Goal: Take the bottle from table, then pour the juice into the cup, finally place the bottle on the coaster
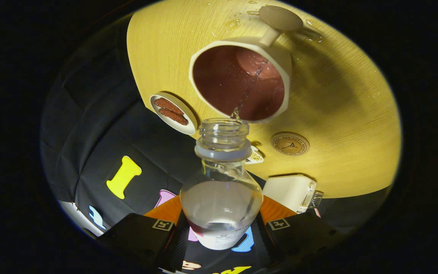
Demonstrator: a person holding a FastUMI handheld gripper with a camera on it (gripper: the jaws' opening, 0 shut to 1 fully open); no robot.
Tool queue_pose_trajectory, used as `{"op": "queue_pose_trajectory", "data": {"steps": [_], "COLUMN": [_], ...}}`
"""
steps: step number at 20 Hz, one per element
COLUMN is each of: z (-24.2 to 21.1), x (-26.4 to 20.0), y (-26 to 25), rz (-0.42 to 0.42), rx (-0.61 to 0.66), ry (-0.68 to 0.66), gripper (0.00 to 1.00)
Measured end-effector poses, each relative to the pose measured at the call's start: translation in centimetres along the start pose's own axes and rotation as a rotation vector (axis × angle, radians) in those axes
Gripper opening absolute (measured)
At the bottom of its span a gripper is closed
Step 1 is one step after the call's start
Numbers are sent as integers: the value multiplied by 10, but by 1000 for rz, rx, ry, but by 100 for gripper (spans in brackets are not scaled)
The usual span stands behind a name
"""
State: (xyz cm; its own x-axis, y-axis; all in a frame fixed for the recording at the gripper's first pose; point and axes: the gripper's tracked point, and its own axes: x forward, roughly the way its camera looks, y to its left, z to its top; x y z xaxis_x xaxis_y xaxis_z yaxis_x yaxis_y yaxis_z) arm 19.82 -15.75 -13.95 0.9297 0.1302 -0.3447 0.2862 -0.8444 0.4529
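Observation:
A clear plastic bottle [221, 190] with no cap sits between my gripper's [221, 232] two fingers, which are shut on its lower body. The bottle is tipped forward, its open mouth right at the rim of a cream cup [242, 76] with a brown inside and a handle. A thin clear stream runs from the mouth into the cup. A round cork coaster [290, 143] lies on the wooden table [348, 114] just to the right of the bottle's neck, beside the cup.
A small white plate [173, 113] with brown biscuits sits near the table's edge, left of the cup. A white boxy device [289, 192] stands at the table's edge by my right finger. Water drops dot the table around the cup's handle.

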Motion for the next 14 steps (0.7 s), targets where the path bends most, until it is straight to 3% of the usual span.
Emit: {"op": "queue_pose_trajectory", "data": {"steps": [14], "z": [2], "x": [-8], "y": [-4], "rz": [4], "rx": [47], "ry": [4], "gripper": [74]}}
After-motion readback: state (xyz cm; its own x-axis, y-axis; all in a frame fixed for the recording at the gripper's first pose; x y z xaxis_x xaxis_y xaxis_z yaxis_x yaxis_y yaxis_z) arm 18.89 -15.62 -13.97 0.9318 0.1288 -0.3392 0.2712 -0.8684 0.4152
